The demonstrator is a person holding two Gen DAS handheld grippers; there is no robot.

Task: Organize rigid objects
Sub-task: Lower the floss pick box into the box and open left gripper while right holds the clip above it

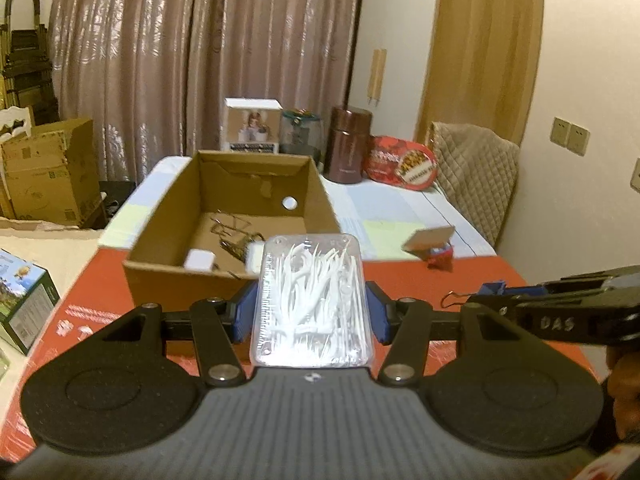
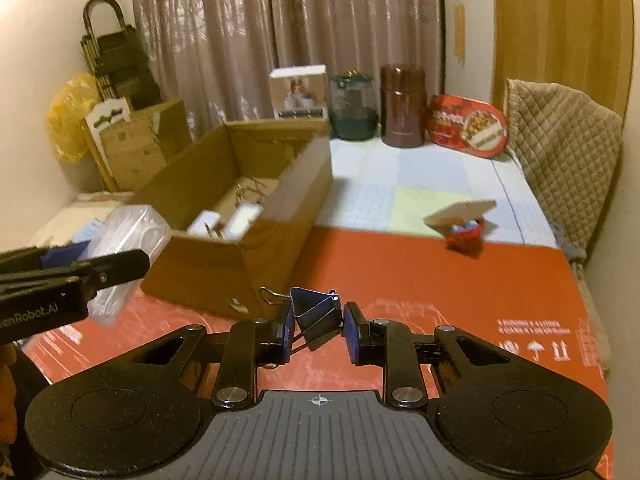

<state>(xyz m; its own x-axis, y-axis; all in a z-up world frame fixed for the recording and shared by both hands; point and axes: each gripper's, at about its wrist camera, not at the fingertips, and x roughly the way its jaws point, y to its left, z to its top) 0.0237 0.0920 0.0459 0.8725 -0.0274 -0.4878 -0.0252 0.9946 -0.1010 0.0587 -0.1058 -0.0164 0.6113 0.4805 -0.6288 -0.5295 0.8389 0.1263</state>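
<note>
While both hands are raised above the red tabletop, the left gripper clamps a clear plastic case of white floss picks between its blue pads, and the right gripper is closed on a black binder clip with wire handles. The open cardboard box serves as landmark: the case is held just in front of its near wall, the clip in front of it and to its right. Inside the box lie white blocks and wire pieces. Right of the box, a small tilted card on a red packet rests near the tabletop's far edge. Behind the box stand a white carton, a glass jar, a brown canister and a red tin.
</note>
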